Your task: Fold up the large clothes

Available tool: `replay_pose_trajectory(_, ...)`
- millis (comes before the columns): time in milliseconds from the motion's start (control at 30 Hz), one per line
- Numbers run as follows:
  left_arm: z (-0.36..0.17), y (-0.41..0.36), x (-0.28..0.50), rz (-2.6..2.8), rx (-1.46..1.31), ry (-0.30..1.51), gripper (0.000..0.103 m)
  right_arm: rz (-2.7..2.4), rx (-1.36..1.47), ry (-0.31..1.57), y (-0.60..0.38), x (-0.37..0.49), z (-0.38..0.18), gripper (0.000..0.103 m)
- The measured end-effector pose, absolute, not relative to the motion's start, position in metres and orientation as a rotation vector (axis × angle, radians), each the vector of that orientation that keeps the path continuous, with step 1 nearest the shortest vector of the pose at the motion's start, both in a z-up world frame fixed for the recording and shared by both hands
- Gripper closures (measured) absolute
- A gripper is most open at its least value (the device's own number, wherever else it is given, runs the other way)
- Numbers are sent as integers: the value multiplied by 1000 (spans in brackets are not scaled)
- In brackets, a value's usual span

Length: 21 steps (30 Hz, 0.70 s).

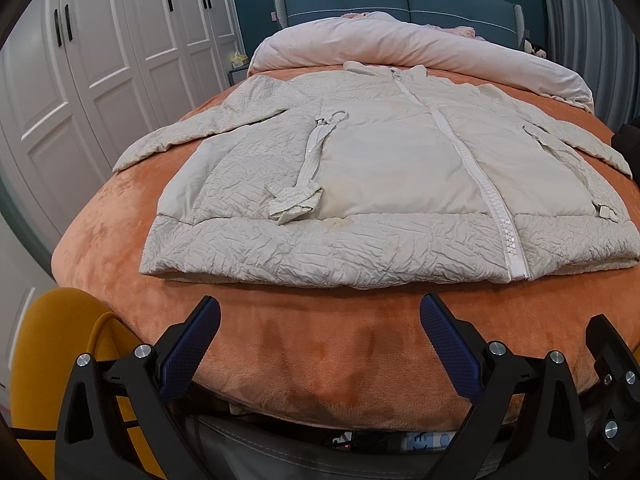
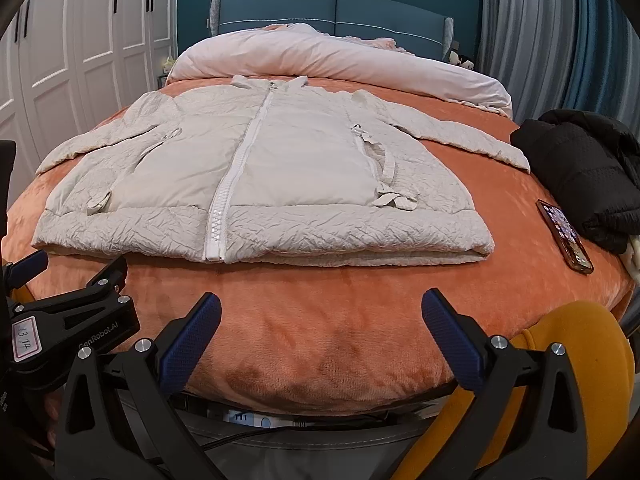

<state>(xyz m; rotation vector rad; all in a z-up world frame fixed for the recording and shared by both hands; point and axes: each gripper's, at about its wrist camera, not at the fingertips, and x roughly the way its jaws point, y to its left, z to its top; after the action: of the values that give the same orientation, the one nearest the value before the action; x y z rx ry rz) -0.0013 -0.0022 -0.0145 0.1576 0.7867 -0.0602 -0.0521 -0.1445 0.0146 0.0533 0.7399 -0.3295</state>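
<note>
A cream puffer jacket (image 1: 384, 168) lies flat, front up and zipped, on the orange bedspread (image 1: 304, 340), sleeves spread to both sides; it also shows in the right wrist view (image 2: 280, 168). My left gripper (image 1: 320, 320) is open and empty, hovering at the foot of the bed just short of the jacket's hem. My right gripper (image 2: 320, 316) is open and empty too, likewise short of the hem. The left gripper's body (image 2: 68, 320) shows at the left of the right wrist view.
A black jacket (image 2: 580, 168) and a phone (image 2: 564, 236) lie on the bed's right side. A pink duvet (image 2: 340, 60) is rolled at the headboard. White wardrobes (image 1: 100, 60) stand on the left. A yellow chair (image 2: 580, 360) is near the bed's foot.
</note>
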Motion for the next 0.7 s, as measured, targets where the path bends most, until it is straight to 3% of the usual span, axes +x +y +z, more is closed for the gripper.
replay_pose_trajectory(700, -16, -2, -2, -57, 162, 787, 5, -324, 49, 737, -141, -52, 14, 5)
